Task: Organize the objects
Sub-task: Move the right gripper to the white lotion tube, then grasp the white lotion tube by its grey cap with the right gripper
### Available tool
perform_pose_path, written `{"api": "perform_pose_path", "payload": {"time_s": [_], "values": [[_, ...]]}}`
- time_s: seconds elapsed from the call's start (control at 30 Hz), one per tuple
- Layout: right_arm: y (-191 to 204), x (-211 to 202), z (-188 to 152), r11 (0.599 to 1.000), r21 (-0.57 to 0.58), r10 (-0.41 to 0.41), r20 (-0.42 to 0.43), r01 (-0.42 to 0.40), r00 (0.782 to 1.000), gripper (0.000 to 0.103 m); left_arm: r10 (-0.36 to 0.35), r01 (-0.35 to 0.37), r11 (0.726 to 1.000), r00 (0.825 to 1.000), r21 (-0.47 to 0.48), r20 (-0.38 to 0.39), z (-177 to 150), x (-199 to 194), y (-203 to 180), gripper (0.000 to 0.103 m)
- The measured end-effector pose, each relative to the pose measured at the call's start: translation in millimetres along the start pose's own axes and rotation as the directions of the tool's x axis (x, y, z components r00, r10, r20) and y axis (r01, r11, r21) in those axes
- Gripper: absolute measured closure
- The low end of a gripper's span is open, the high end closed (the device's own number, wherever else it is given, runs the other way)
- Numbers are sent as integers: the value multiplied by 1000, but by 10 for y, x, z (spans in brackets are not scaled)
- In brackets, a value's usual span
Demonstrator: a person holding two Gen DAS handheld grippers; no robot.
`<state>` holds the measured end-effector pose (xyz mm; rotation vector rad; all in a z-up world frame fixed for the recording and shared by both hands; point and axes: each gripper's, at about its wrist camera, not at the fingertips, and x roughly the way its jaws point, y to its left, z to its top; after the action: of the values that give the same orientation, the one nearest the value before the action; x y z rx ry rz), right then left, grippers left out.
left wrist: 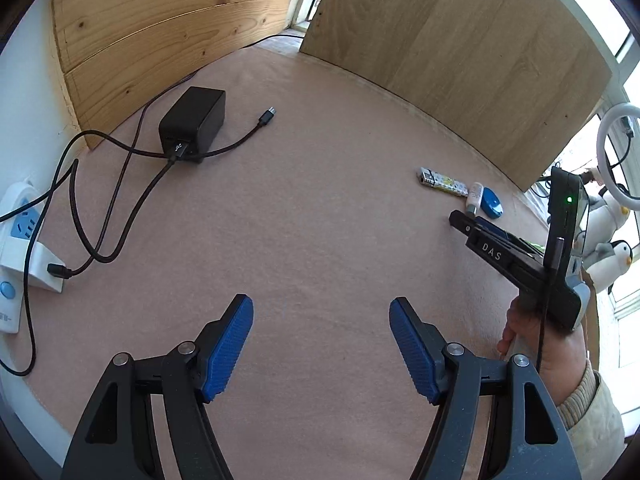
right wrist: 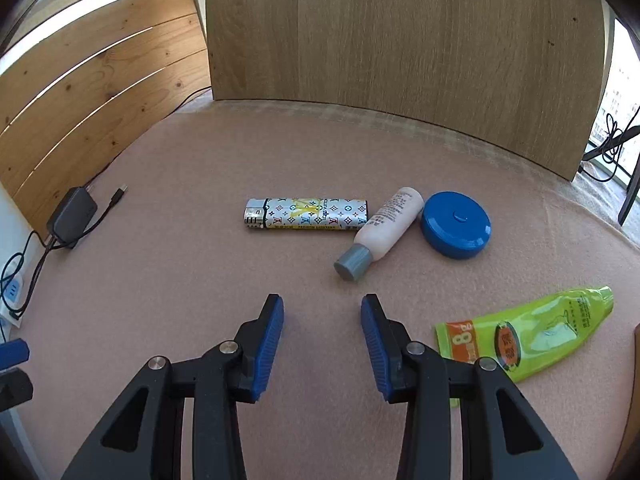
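Note:
In the right wrist view a patterned lighter (right wrist: 306,214), a small pink bottle with a grey cap (right wrist: 382,230), a round blue case (right wrist: 456,225) and a green tube (right wrist: 528,334) lie on the pink cloth. My right gripper (right wrist: 322,310) is open and empty, just short of the bottle's cap. My left gripper (left wrist: 321,312) is open and empty over bare cloth. The lighter (left wrist: 442,182), bottle (left wrist: 475,196) and blue case (left wrist: 491,202) also show far right in the left wrist view, beside the right gripper's body (left wrist: 520,264).
A black charger (left wrist: 194,120) with its cable (left wrist: 240,142) lies at the back left, plugged towards a white power strip (left wrist: 16,248). Wooden boards (right wrist: 400,48) wall the back and left. Toy penguins (left wrist: 612,260) stand off the right edge.

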<state>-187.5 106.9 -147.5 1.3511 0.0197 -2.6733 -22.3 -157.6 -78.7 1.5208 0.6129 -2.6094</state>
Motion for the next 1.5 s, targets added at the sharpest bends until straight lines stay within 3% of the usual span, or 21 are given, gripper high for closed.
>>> {"api": "perform_pose_path", "payload": {"time_s": [0.2, 0.27, 0.33, 0.63, 0.97, 1.23, 1.43, 1.5], "values": [[-64, 47, 116, 999, 40, -33, 7, 32, 999, 69, 5, -5, 1000, 1000, -10, -6, -9, 38, 40, 29], [-99, 44, 123, 997, 52, -51, 9, 50, 999, 81, 5, -6, 1000, 1000, -10, -8, -14, 46, 37, 29], [-149, 25, 127, 996, 72, -60, 11, 59, 998, 86, 5, -5, 1000, 1000, -7, -11, -17, 60, 10, 29], [-217, -39, -21, 996, 90, -28, 12, 26, 1000, 88, -9, 10, 1000, 1000, 19, -24, -40, 96, -169, 29], [78, -544, -706, 995, -47, 82, -20, -83, 996, 88, -54, 57, 996, 997, 68, -47, -8, 231, -636, 29], [363, -1011, -1343, 984, -119, 128, -41, -132, 991, 88, -100, 128, 980, 978, 153, -182, -273, 512, -1249, 30], [379, -1151, -1545, 980, -147, 137, -12, -137, 990, 88, -93, 145, 970, 963, 193, -254, -500, 604, -1529, 48], [370, -1169, -1582, 978, -152, 141, -4, -141, 990, 88, -87, 144, 970, 958, 196, -273, -534, 642, -1576, 60]]}}
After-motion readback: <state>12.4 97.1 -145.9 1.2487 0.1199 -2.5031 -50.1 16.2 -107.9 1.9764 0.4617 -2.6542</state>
